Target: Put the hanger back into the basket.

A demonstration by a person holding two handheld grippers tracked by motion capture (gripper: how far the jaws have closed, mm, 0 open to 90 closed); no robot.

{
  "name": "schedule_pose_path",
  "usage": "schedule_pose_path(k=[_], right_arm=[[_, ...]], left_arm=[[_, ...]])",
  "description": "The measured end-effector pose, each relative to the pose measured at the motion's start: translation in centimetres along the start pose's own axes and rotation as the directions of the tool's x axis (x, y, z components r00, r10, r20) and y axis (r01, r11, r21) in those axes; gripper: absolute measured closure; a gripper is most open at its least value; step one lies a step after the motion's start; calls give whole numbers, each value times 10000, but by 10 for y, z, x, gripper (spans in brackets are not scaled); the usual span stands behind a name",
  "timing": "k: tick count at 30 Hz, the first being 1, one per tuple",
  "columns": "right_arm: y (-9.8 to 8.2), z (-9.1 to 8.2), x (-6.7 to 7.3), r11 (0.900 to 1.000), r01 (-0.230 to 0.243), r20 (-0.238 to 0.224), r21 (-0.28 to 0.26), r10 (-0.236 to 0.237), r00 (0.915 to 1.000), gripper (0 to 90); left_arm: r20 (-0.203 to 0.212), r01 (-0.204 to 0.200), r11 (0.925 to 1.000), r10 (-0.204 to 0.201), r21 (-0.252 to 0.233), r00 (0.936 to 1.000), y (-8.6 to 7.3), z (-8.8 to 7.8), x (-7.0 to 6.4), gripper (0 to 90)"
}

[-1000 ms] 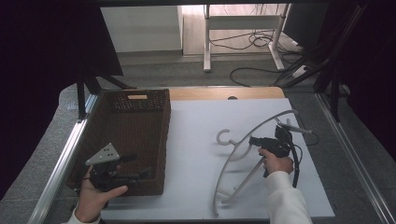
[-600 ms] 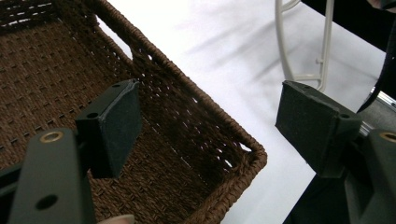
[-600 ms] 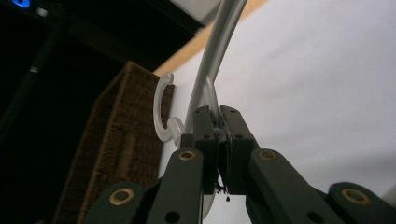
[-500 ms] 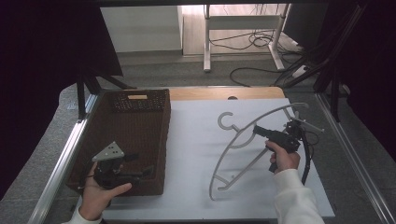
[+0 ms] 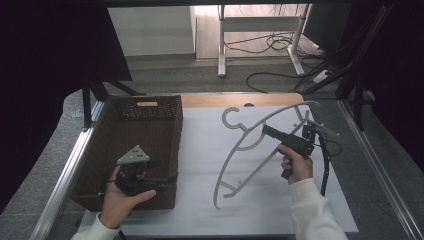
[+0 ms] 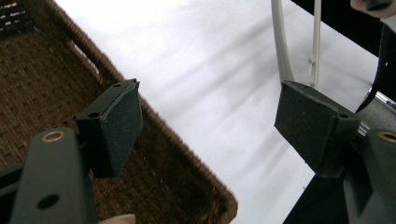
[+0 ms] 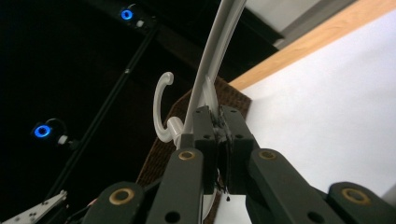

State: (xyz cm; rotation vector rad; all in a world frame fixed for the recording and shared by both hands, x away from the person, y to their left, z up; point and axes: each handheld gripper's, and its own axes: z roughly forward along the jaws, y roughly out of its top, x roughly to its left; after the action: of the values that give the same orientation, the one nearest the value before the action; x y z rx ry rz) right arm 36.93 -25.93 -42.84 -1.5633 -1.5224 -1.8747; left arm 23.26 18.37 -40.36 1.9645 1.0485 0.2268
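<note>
At the far left of the white-covered table [image 5: 200, 210] sat the dark brown woven rectangular basket [image 5: 150, 120], its long side running away from me. I held my left gripper [image 5: 165, 180] low over the basket's near end, its grey three-cornered plate on top. In the left gripper view its two black jaws stood wide apart with nothing between them, the left pad [image 6: 122, 123] over the basket's weave [image 6: 42, 93] and the right pad over the white table cover [image 6: 210, 93], with the basket's rim crossing between them.

Further right, above the middle of the table, was the large pale grey plastic clothes hanger [image 5: 240, 150]. It was tilted, with its hook toward the far edge near the strip of bare wood [image 5: 240, 99] and one end of its curved shoulder down by the near part of the cover. I cannot tell whether that lower end touched the table.

On the right I gripped the hanger with my right gripper [image 5: 266, 131], my white sleeve [image 5: 315, 210] coming in from below. In the right gripper view the jaws were clenched tight on the hanger's bar [image 7: 212, 60], the pads pressed close together, and the hook [image 7: 163, 107] curled just beyond them against the dark room.
</note>
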Motion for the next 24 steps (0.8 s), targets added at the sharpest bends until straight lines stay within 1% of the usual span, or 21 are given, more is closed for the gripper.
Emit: schedule_pose_path(k=[1,2,5,6,8,11,13,14,15,16,17,18,19,21,22,23,24], right_arm=[[0,0,0,10000,0,0,0,0,10000,865],[-1,3,0,10000,58,-199,49,-57,9998,864],[-3,5,0,9998,123,-291,154,-119,9995,864],[-5,7,0,9995,188,-289,234,-181,9994,864],[-6,8,0,9993,236,-291,280,-228,9993,864],[-6,8,1,9993,242,-314,290,-233,9992,864],[-7,7,2,9992,304,-365,258,-295,9989,864],[-7,7,3,9993,282,-426,265,-270,9987,864],[-7,7,3,9993,282,-426,265,-270,9987,864],[-8,7,4,9991,338,-462,263,-326,9984,864],[-8,7,4,9991,338,-462,263,-326,9984,864],[-8,8,4,9989,378,-467,284,-364,9982,864],[-8,8,4,9989,378,-467,284,-364,9982,864],[-9,8,4,9987,400,-460,305,-386,9982,864],[-9,8,4,9983,483,-507,319,-466,9976,864],[-9,8,4,9983,483,-507,319,-466,9976,864],[-10,8,5,9980,514,-521,358,-495,9974,864]], left_arm=[[0,0,10000,0,0,10000,0,0,0,228],[4,-3,10000,3,-7,10000,2,1,-1,228],[12,-46,10000,46,-12,10000,8,5,-5,230],[83,-79,10000,79,2,9999,11,9,-8,233],[125,-106,9999,106,4,9999,12,12,-10,235],[314,-178,9998,176,64,9994,18,20,-14,236],[440,-113,9999,109,75,9990,21,24,-15,238],[604,-64,10000,60,62,9982,25,28,-16,244],[604,-64,10000,60,62,9982,25,28,-16,246],[763,15,10000,-20,62,9971,29,32,-18,249],[763,15,10000,-20,62,9971,29,32,-18,252],[995,107,9999,-114,80,9950,34,36,-18,257],[995,107,9999,-114,80,9950,34,36,-18,262],[1221,215,9997,-226,107,9923,38,42,-19,270],[1491,348,9992,-371,180,9881,43,49,-19,283],[1491,348,9992,-371,180,9881,43,49,-19,290],[1636,391,9990,-423,224,9856,45,53,-19,290]])
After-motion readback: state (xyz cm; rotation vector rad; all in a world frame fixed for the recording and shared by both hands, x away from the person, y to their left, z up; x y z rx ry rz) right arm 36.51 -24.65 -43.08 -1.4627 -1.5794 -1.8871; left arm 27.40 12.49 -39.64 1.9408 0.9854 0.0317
